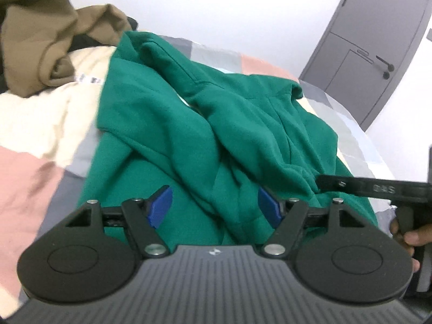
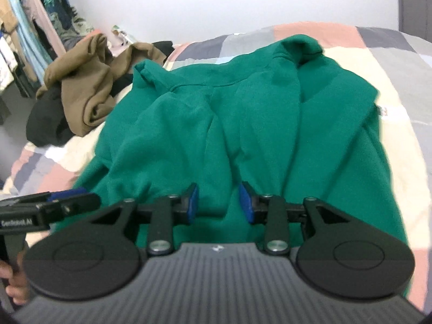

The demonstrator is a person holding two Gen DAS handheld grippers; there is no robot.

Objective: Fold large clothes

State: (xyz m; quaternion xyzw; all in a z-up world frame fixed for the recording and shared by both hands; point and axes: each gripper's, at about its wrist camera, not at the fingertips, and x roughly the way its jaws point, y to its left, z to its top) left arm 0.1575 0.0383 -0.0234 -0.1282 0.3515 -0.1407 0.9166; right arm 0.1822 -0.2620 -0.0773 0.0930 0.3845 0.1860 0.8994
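Observation:
A large green sweatshirt (image 1: 167,113) lies rumpled on the bed, with a sleeve folded across its body. In the right wrist view the green sweatshirt (image 2: 256,124) fills the middle, collar toward the far end. My left gripper (image 1: 214,206) hovers over its near part, blue pads wide apart, with loose folds between them and no pad pressing. My right gripper (image 2: 220,205) stands open over the near hem, cloth showing in the gap between its pads. The right gripper (image 1: 320,182) reaches in from the right at the sleeve's end. The left gripper (image 2: 91,198) enters from the left.
A brown garment (image 2: 86,86) and a black one (image 2: 46,124) are piled at the bed's far left, beside a cream cloth (image 1: 40,113). The patchwork bedcover (image 2: 391,54) shows around the sweatshirt. A grey door (image 1: 378,40) stands at the far right. A clothes rack (image 2: 32,27) is at the left. A hand (image 1: 413,236) holds the right gripper.

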